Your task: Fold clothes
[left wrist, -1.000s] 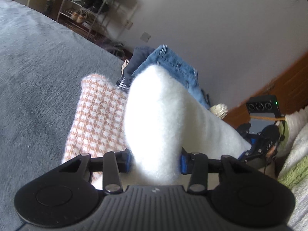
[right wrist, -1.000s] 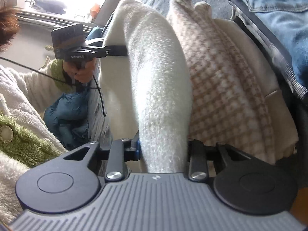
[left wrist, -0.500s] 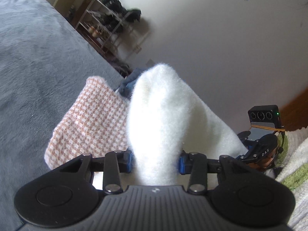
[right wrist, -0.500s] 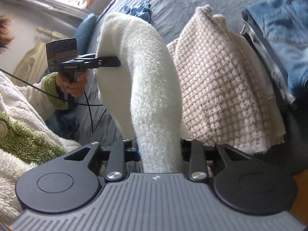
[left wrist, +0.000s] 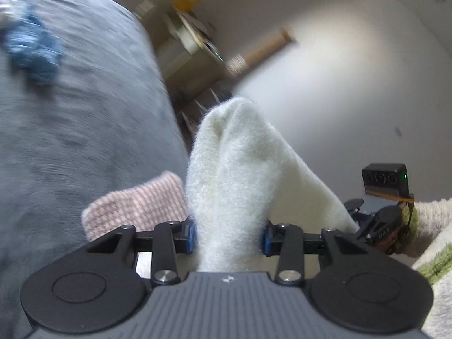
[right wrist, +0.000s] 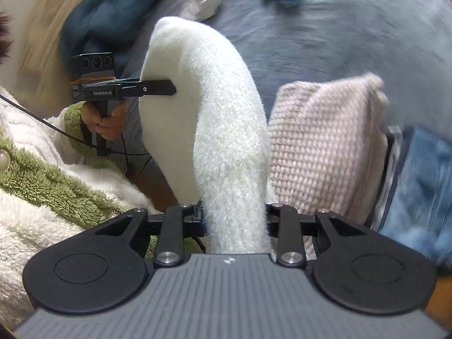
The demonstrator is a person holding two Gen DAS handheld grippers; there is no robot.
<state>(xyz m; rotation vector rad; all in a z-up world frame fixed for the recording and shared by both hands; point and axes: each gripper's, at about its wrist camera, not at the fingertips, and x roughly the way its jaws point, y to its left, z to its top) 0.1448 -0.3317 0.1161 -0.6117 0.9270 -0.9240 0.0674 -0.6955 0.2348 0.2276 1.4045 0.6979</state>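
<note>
**White fleece held aloft between two grippers**

We hold a white fleece garment (left wrist: 234, 175) up off the grey bed (left wrist: 70, 141), stretched in an arch between our two grippers. The left gripper (left wrist: 228, 236) has its jaws pinching a thick fold of the fleece, which bulges up between the blue pads (left wrist: 191, 234). The right gripper (right wrist: 234, 220) has its jaws clamped on the other end of the same garment (right wrist: 226, 130), the cloth rising from them and curving over to the left gripper (right wrist: 158, 88), seen side-on in the right wrist view with its fingers buried in the fabric. The left hand (right wrist: 106, 121) wraps the handle, a green-trimmed cuff at the wrist. Just beside the fleece lies a folded pink-and-white checked knit (right wrist: 325, 152), resting on the bed. To its right sits folded blue denim (right wrist: 423, 186). A small crumpled blue cloth (left wrist: 34, 50) lies well apart on the bed, blurred.
</note>
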